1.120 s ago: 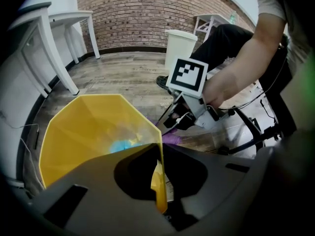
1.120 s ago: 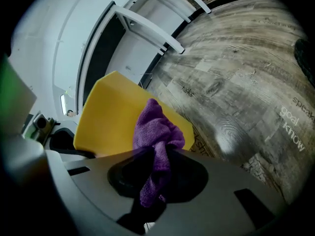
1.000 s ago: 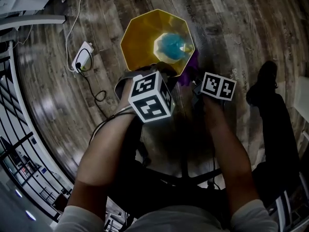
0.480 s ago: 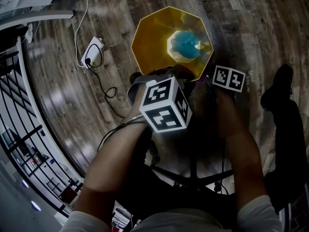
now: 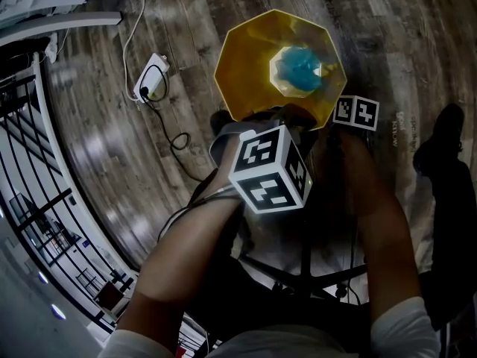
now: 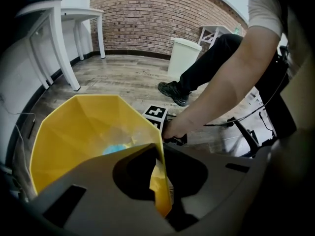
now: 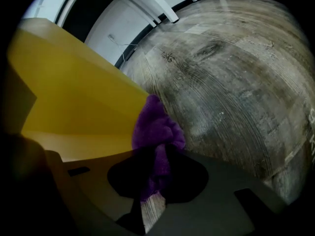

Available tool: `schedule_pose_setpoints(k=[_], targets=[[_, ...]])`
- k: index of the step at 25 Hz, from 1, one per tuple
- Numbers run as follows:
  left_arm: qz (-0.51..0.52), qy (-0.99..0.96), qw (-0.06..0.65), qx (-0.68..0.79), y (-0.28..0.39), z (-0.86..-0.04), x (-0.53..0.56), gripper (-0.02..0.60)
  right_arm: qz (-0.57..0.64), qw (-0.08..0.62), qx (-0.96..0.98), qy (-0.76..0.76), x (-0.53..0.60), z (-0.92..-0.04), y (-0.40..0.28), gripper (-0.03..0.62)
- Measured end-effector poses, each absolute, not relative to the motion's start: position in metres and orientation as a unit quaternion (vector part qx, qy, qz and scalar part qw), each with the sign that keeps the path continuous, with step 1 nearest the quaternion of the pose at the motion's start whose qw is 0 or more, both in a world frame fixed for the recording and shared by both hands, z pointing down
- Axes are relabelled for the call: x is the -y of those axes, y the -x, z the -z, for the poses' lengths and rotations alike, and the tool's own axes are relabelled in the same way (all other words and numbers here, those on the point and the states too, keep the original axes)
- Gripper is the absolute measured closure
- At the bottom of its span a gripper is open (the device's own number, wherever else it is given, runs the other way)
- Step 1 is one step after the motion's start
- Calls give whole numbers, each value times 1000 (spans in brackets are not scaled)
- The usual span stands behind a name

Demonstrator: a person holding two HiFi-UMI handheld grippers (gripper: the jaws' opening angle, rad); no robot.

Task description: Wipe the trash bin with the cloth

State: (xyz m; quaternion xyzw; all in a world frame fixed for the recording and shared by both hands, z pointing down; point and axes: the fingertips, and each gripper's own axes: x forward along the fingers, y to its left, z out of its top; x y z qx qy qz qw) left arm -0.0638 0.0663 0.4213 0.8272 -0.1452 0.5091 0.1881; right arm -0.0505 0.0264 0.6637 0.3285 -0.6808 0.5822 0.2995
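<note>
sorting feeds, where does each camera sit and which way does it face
Head view: on the person's head, steeply down at the yellow bin and floor; left forearm, right forearm show.
Left gripper view: on the left gripper, along fingers clamping the bin's rim, toward a brick wall; right forearm shows.
Right gripper view: on the right gripper, along fingers holding the purple cloth at the bin's outside; no body.
Shared: all three see the bin.

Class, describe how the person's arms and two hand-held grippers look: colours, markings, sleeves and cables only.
The left gripper and right gripper have grey bodies. Each carries a white cube with black square markers. The arms are bare below short white sleeves. Thin dark cables run along the left wrist.
</note>
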Motion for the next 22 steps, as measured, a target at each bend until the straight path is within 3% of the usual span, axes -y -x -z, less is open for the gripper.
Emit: schedule_pose_setpoints(k=[12, 16, 22], targets=[[-448, -823, 282, 204, 39, -420, -44, 546, -609, 230, 677, -344, -43, -600, 14, 522], [-438, -836, 265, 195, 33, -407, -43, 480, -611, 204, 679, -353, -48, -569, -6, 522], [-474, -848, 186, 146, 49, -392, -63, 417, -618, 156, 680, -364, -52, -530, -16, 522]])
